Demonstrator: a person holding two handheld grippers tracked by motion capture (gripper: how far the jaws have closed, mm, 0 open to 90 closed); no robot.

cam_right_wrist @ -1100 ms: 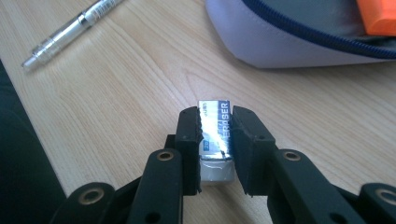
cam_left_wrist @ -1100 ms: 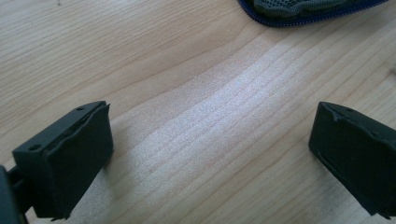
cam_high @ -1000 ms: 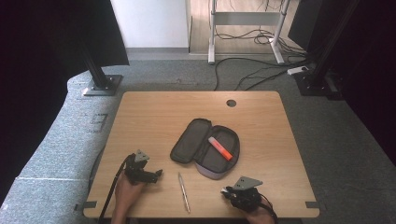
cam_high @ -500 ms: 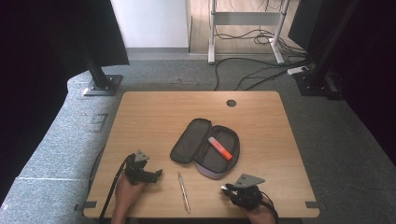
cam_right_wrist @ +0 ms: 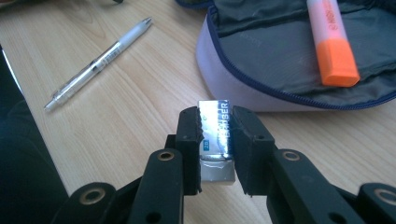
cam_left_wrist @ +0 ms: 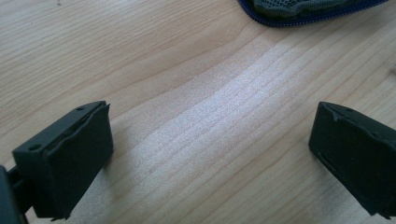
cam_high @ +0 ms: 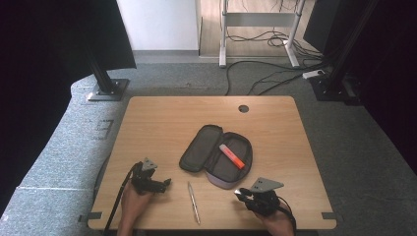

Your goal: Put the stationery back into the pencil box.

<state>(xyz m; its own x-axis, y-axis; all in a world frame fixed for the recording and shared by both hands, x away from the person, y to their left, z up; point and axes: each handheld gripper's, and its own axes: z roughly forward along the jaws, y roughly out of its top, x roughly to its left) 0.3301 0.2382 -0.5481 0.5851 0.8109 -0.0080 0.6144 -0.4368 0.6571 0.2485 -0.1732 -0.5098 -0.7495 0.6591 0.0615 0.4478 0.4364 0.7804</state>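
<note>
Eraser (cam_right_wrist: 215, 135), small block in a silvery-blue printed sleeve, clamped between the pads of the right tool (cam_right_wrist: 215, 140), standing on end, held just above the desk (cam_right_wrist: 116, 126) near its front edge. Right tool (cam_high: 251, 195) sits at the desk's front right, just in front of the open pencil case (cam_high: 216, 155). Pencil case (cam_right_wrist: 280, 60) unzipped and lying flat, grey lining, blue zip; an orange highlighter (cam_right_wrist: 332, 42) lies inside it. Clear ballpoint pen (cam_right_wrist: 98, 63) on the desk to the left of the case, apart from it; in the high view the pen (cam_high: 193, 202) lies between the two hands. Left tool (cam_high: 160, 184) at front left, jaws spread wide, empty, low over bare wood (cam_left_wrist: 205, 107).
</note>
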